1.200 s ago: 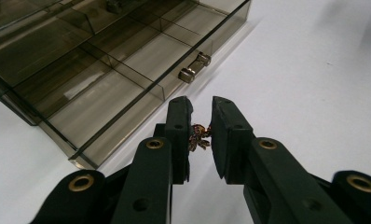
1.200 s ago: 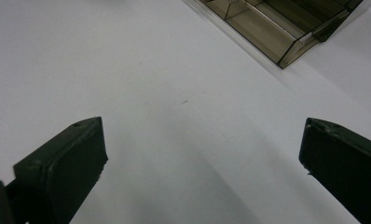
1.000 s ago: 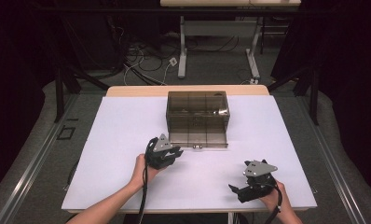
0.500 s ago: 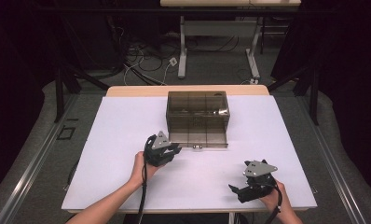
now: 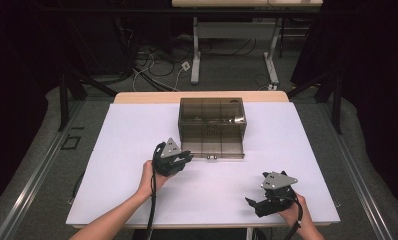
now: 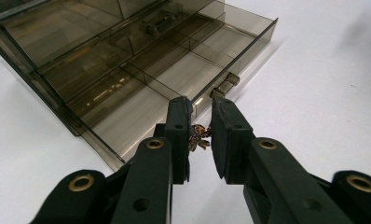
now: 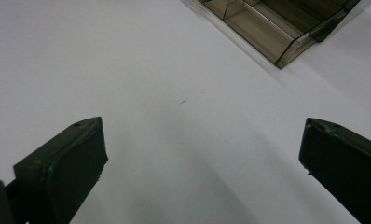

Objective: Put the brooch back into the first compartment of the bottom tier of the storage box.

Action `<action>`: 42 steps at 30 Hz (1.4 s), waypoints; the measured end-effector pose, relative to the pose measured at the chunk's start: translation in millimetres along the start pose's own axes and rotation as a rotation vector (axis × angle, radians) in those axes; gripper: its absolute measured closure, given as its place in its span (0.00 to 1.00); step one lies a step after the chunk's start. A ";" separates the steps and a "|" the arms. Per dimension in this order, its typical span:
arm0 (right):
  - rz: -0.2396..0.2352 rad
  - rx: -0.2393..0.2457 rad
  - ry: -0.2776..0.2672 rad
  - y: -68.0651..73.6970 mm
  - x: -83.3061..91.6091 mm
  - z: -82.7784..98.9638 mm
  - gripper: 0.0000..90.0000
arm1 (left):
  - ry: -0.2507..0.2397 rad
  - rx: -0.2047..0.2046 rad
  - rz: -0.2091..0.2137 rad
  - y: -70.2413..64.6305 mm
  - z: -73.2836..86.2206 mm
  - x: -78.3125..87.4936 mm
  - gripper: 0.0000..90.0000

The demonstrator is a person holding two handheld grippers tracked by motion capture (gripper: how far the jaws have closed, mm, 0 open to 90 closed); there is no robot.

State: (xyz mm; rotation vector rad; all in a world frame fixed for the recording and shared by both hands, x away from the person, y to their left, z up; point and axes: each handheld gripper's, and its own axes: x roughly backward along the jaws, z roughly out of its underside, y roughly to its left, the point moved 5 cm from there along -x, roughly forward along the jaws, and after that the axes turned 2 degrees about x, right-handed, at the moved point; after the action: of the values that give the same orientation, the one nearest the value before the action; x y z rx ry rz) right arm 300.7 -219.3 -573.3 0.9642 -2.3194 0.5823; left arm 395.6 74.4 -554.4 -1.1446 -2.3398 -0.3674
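Left gripper view puts a small brown-and-gold trinket (image 6: pixel 198 137) right between the two black jaws of the left gripper (image 6: pixel 200 133), which pinch it just short of the smoky compartment box (image 6: pixel 127 70) at twelve o'clock. Its front compartments lie bare, and a small dark piece (image 6: pixel 161 25) sits in a far one. High view shows the right gripper (image 5: pixel 267 200) at four o'clock from the box, well apart on the white table (image 5: pixel 127 150), jaws spread wide over bare surface.
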 end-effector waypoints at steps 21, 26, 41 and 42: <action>-0.012 -0.012 0.014 0.2 1.4 1.6 0.00 | 0.023 0.004 -0.003 10.1 -7.7 -7.7 0.86; -0.016 -0.023 0.011 0.3 2.1 2.1 0.00 | 0.019 -0.016 -0.008 8.9 -11.5 -11.8 0.86; -0.015 -0.008 0.014 -0.3 1.1 2.1 0.00 | 0.018 0.020 -0.021 21.5 -11.9 -22.1 0.86; -0.011 -0.007 0.015 -0.3 1.1 2.2 0.00 | 0.015 0.027 -0.019 21.8 -11.7 -22.8 0.86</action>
State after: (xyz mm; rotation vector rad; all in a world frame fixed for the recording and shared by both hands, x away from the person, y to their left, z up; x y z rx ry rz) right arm 299.5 -221.3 -574.1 0.9660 -2.2999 0.5742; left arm 428.4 67.5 -556.7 -1.1042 -2.3367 -0.3495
